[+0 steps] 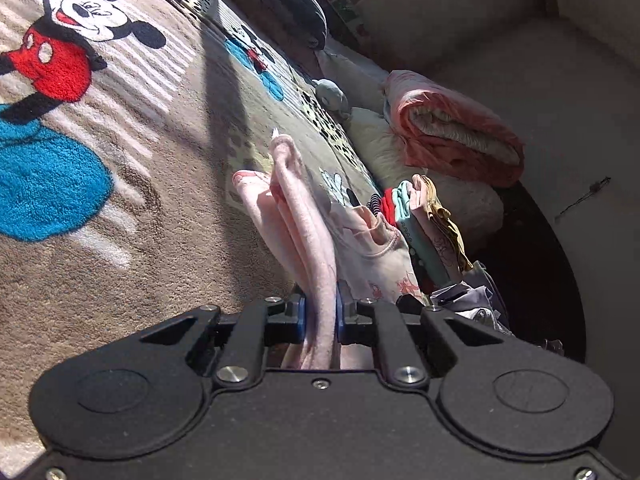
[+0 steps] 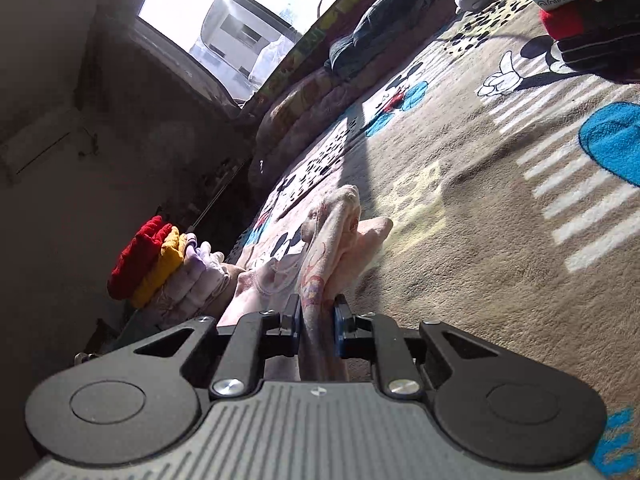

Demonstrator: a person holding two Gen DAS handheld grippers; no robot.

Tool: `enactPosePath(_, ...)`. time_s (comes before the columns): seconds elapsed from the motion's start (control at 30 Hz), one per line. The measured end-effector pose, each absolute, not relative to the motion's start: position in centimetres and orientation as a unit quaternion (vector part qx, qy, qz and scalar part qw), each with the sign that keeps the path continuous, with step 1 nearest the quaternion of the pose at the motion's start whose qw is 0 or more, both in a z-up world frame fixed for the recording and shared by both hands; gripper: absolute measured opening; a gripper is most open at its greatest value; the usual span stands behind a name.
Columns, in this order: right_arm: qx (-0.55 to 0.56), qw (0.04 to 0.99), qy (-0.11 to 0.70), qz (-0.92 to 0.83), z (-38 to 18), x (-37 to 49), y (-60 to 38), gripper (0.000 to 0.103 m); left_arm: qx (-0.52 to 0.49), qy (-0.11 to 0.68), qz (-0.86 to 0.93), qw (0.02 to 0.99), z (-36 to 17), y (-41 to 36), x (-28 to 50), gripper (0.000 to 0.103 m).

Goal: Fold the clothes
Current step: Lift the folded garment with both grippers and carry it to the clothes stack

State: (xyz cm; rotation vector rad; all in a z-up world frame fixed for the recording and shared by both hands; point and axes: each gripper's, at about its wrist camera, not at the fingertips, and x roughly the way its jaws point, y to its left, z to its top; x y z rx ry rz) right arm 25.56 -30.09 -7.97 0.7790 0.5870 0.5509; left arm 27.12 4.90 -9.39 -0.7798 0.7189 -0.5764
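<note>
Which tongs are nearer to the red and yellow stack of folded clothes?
Right. The right tongs have the red and yellow stack close beside them; the left tongs' view does not show it.

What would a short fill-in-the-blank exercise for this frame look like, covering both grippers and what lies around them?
1. The left gripper is shut on a pale ____ cotton garment.
2. The right gripper is ____ on that same kind of pale printed fabric.
3. The beige plush blanket under the clothes shows a cartoon ____ in red shorts.
4. In the right wrist view, the folded pile has a ____ piece outermost, next to a yellow one.

Missing words: pink; shut; mouse; red
</note>
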Motion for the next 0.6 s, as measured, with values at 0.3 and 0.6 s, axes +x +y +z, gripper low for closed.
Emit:
enactPosePath(0.3, 0.413, 0.865, 0.196, 0.207, -2.3, 25.1, -43.4, 0.018, -0.350, 0.324, -0.362, 0.801, -1.9, -7.4, 34.8, 0.011)
enactPosePath(0.6, 0.446, 0.870, 0.124, 0.167, 3.9, 31.6, -55.5, 0.018, -0.337, 0.309, -0.440, 0.773, 5.5, -19.7, 43.5, 0.011)
